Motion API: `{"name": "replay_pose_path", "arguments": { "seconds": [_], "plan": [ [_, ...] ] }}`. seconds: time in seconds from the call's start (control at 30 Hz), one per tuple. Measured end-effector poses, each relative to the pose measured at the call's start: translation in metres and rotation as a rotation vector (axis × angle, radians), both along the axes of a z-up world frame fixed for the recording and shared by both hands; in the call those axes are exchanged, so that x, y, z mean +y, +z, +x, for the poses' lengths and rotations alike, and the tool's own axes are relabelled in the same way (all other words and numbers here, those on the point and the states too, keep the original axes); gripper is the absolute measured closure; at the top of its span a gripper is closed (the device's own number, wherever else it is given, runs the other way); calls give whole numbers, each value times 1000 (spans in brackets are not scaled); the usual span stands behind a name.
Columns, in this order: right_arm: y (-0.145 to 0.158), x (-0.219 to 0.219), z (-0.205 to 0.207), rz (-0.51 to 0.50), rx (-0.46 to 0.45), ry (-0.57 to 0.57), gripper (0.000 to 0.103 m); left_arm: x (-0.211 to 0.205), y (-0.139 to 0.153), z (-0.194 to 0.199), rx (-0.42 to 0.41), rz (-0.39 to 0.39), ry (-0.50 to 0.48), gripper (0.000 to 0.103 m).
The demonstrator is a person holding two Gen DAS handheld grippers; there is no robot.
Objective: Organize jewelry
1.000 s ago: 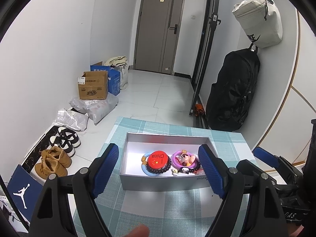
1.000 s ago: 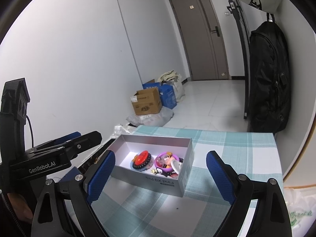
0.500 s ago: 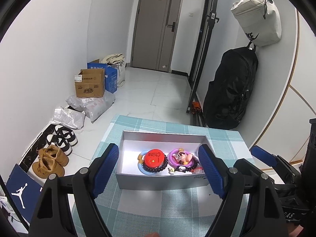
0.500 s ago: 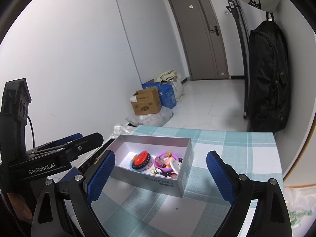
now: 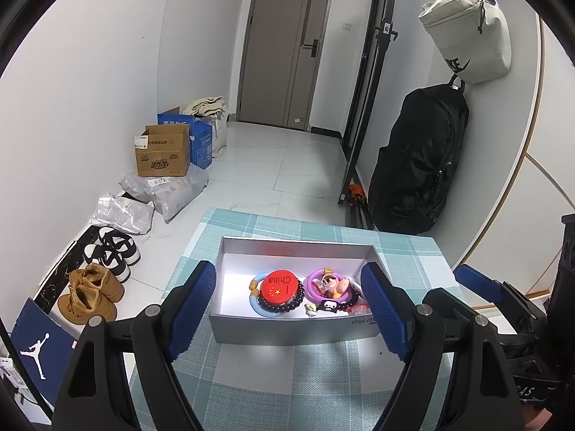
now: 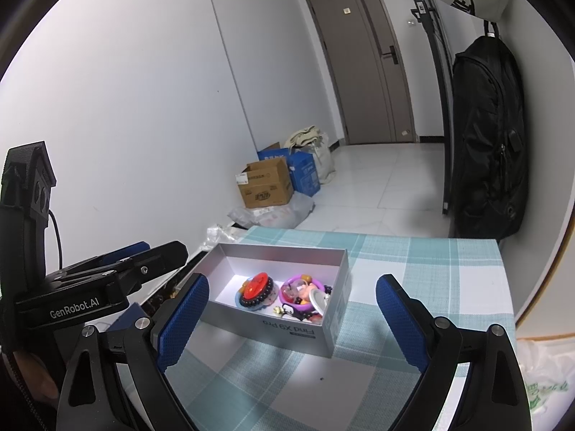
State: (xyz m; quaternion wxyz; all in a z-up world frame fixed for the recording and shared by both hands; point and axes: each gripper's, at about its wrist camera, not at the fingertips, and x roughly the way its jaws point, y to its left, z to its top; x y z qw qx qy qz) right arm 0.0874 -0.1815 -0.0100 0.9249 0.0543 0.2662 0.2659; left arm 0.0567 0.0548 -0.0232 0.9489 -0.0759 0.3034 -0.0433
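A silver open box (image 5: 287,330) (image 6: 287,334) stands on the teal checked tablecloth (image 5: 287,388). Inside lie a red round "China" badge (image 5: 278,285) ringed by dark beads, a blue ring (image 5: 253,300), a purple ring (image 5: 316,287) with small charms, and a small black figure (image 5: 329,305). The same pile shows in the right wrist view (image 6: 284,296). My left gripper (image 5: 293,309) is open and empty, held above the near side of the box. My right gripper (image 6: 291,323) is open and empty, to the right of the box. Each gripper shows in the other's view (image 5: 503,301) (image 6: 107,280).
The table ends at a tiled floor. Shoes (image 5: 93,287), plastic bags (image 5: 161,194) and cardboard boxes (image 5: 163,152) line the left wall. A black backpack (image 5: 417,165) hangs at the right, a white bag (image 5: 467,28) above it. A door (image 5: 287,50) is at the back.
The left gripper has drawn back and risen slightly, so the box sits a little farther off in its view. The right gripper has hardly moved. Both stay open.
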Motion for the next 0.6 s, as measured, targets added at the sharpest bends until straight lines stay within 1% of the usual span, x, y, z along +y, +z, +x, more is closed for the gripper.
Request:
{"name": "replay_pose_path", "arguments": {
  "seconds": [0.33,0.6],
  "plan": [
    [-2,-2,1,-3,8,-5,7,-4,-2,2,13,7,-23,24],
    [-2,0,3,-4,12,-9,7,-5,-1,1,9,10,-18,24]
  ]
}}
